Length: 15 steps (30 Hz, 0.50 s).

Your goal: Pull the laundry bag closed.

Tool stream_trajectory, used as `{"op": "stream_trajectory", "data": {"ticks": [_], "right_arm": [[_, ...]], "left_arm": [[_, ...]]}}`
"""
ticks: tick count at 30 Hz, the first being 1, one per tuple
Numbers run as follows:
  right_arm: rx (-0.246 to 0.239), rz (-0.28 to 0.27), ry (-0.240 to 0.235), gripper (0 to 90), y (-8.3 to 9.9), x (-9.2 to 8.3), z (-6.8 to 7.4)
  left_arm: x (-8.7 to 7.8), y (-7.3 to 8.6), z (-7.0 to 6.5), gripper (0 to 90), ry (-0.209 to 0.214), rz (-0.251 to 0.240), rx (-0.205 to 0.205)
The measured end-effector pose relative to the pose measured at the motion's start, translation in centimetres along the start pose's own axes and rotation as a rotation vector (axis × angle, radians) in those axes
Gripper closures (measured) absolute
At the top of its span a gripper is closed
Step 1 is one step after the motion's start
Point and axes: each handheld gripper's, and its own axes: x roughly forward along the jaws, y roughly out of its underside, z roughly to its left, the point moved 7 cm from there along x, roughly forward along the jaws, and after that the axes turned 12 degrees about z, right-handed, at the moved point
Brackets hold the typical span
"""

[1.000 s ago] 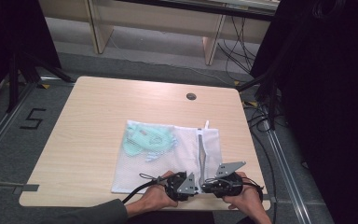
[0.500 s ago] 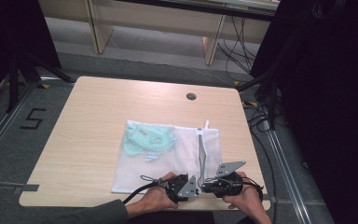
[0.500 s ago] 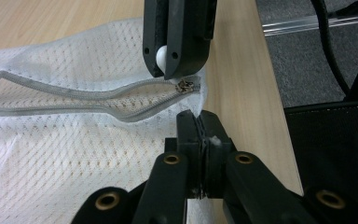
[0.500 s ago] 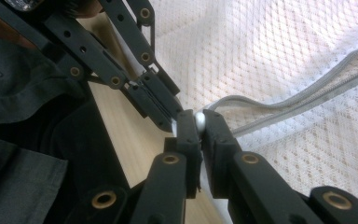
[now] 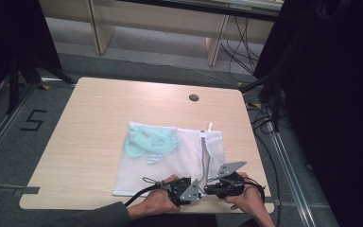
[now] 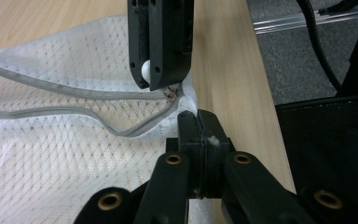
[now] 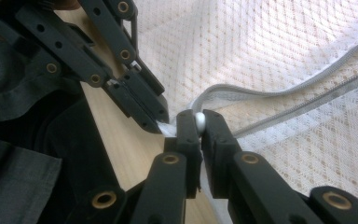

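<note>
At the near edge of the pale wooden table [image 5: 90, 123], both hands meet over the corner of a white mesh laundry bag [image 5: 170, 161] with a grey zipper [image 6: 74, 93] along one side. The left gripper [image 6: 198, 123] has its black jaws pressed together on a pinch of the bag's white corner fabric, just beside the zipper's end; they have just been closing on it. The right gripper [image 7: 199, 122] is clamped on the small white round zipper pull [image 7: 199, 122], which sits squeezed between its tips at the same corner. The two grippers are almost touching tip to tip, with the bag spreading away from them across the table. Farther in, mint-green fabric items [image 5: 149, 142] lie inside the bag toward its far left corner.
</note>
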Motion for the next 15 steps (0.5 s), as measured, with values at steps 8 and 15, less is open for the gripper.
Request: {"op": "stream_trajectory", "data": {"ticks": [8, 15], "right_arm": [[0.008, 0.015, -0.003, 86.6, -0.1, 0.32, -0.34], [0.03, 0.03, -0.027, 86.6, -0.14, 0.61, -0.2]], "left_arm": [[-0.06, 0.03, -0.09, 89.4, 0.009, 0.002, -0.005], [0.03, 0.14, -0.05, 89.5, 0.016, 0.002, -0.023]]}}
